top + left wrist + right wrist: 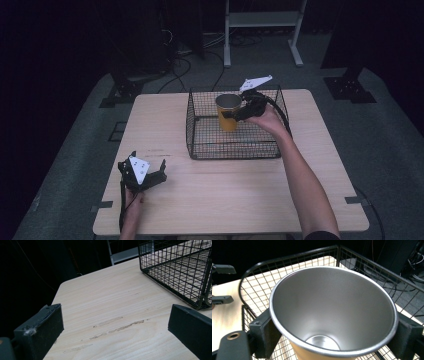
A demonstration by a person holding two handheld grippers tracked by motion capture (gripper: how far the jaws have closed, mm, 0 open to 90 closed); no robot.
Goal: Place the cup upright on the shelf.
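right gripper [239, 113], frame centre, pinches the yellow tapered metal cup [227, 113] below its rim inside the black wire basket [200, 145]; left gripper [150, 176], lower left, stands spread. cup likely light, rigid, slick: grip high.

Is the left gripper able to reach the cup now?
Probably not directly: the cup sits inside the wire basket, whose wall faces the left gripper, and the right gripper already holds it.

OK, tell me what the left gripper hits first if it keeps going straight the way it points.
Probably the bare table: the open left gripper looks down along the wood. The wire basket sits off to the side of that line, though depth is hard to judge.
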